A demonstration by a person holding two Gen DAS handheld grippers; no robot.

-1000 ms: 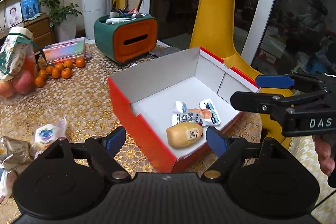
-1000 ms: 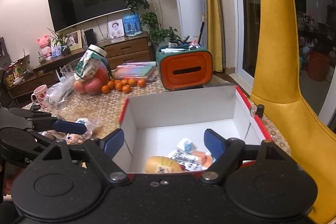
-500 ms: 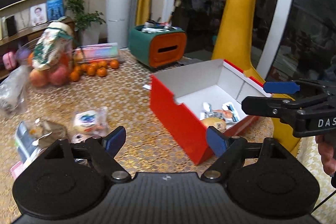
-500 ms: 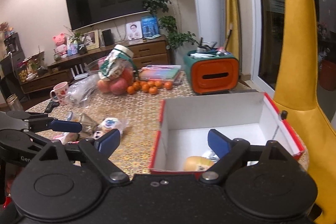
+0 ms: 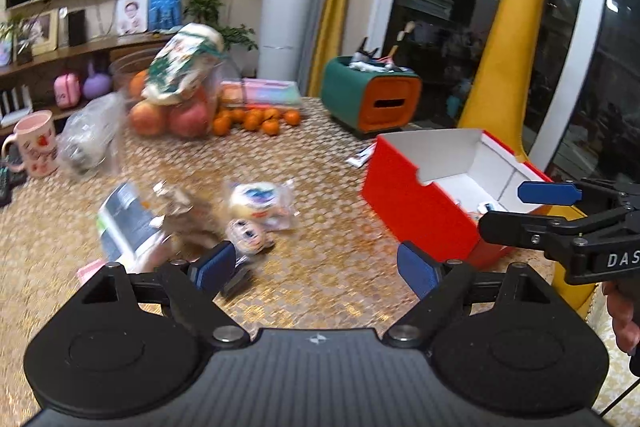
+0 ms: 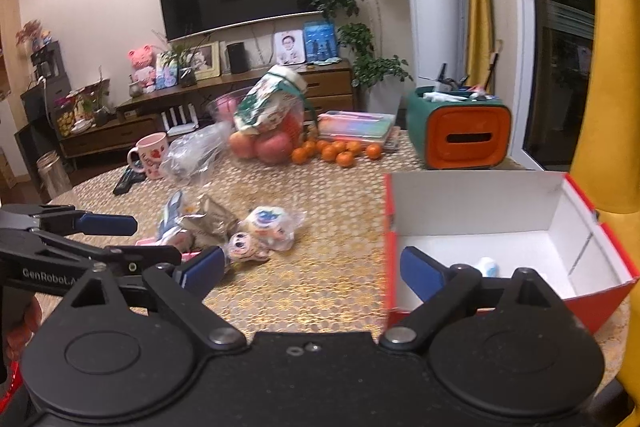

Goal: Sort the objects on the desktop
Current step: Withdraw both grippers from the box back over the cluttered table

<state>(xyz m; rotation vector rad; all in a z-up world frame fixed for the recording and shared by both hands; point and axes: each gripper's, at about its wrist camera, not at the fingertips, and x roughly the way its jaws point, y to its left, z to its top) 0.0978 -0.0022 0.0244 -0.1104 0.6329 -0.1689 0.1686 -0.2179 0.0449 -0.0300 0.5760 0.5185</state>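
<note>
Toward the table's [image 6: 344, 291] near left side lies a heap of snack packets [image 6: 224, 227], well apart from the red box [image 6: 472, 203] at its right edge. They look light, crinkly and slippery; pinching a sealed edge seems safest. Both the left gripper [image 5: 316, 267] and the right gripper [image 6: 310, 269] are opening, empty. Only the right view shows the box floor and a packet [image 6: 488, 265] inside.
</note>
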